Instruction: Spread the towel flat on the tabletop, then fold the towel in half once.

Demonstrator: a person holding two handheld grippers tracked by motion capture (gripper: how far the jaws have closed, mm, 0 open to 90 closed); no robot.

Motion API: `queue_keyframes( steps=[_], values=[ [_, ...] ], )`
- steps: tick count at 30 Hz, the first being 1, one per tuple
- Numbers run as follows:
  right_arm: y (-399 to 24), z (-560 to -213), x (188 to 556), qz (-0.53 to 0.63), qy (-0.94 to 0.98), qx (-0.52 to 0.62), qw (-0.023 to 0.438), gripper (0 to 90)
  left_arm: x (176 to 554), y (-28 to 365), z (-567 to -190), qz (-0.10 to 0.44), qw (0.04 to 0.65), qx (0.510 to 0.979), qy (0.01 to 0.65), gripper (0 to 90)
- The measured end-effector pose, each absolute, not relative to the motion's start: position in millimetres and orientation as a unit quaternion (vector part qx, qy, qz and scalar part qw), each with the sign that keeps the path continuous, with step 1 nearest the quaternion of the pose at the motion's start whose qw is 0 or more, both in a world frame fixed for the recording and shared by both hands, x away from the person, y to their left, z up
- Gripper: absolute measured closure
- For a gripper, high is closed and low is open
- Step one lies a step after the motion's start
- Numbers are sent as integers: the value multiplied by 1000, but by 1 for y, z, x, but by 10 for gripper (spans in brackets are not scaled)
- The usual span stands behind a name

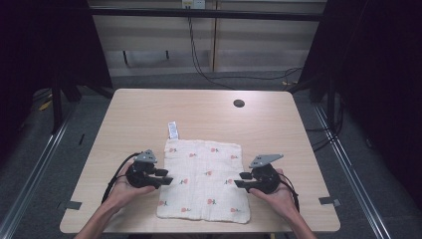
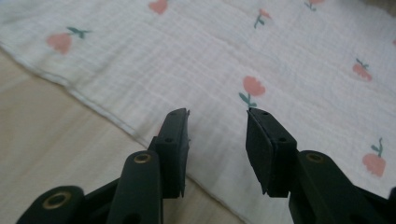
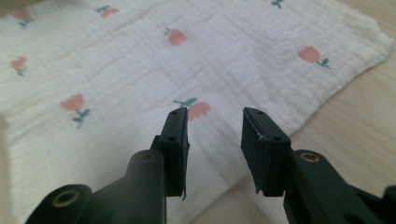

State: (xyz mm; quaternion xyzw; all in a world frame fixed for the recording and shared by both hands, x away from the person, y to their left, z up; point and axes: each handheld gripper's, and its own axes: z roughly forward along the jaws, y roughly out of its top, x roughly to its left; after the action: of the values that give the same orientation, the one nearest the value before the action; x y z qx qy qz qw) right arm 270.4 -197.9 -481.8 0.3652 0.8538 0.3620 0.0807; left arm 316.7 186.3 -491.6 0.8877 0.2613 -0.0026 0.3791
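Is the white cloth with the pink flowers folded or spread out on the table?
Spread out. The cloth lies flat as one square on the table, with no visible fold.

From my seat I look down on a light wooden bench (image 1: 149,114) with rounded corners and a dark round cable hole (image 1: 239,103) near its far right corner. Grey carpet floor (image 1: 45,164) lies all around it. Metal rails (image 1: 35,169) run along the floor on both sides. Small grey tape patches (image 1: 73,204) sit at the bench's near left and near right edges. Beyond the far edge I see a pale panelled wall (image 1: 249,45), a black bar (image 1: 209,13) across it, and black cables (image 1: 234,77) trailing down onto the floor. Dark curtains (image 1: 378,59) close off both sides. The light is even and soft.
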Motion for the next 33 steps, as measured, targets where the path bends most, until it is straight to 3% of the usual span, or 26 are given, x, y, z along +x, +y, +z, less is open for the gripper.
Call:
queue_keyframes(
  steps=[5, 10, 22, 24, 27, 29, 33],
  values=[
    [-192, -493, 274, 338, 867, 357, 86, 643, 309, 181, -494, 19, 364, 895, 258, 634],
    [-194, -494, 272, 327, 868, 354, 120, 869, 302, 179, -495, 26, 365, 896, 253, 880],
    [-210, -491, 260, 329, 866, 367, 83, 900, 292, 180, -496, -13, 374, 893, 248, 895],
    [-210, -492, 260, 334, 867, 362, 81, 896, 294, 180, -497, -20, 379, 891, 250, 878],
    [-212, -489, 262, 349, 856, 372, 79, 812, 298, 182, -493, -19, 390, 883, 260, 693],
    [-217, -483, 266, 373, 843, 380, 79, 743, 304, 185, -488, -17, 402, 876, 266, 645],
    [-224, -475, 282, 387, 826, 400, 86, 701, 321, 191, -484, 2, 407, 867, 287, 576]
  ],
)
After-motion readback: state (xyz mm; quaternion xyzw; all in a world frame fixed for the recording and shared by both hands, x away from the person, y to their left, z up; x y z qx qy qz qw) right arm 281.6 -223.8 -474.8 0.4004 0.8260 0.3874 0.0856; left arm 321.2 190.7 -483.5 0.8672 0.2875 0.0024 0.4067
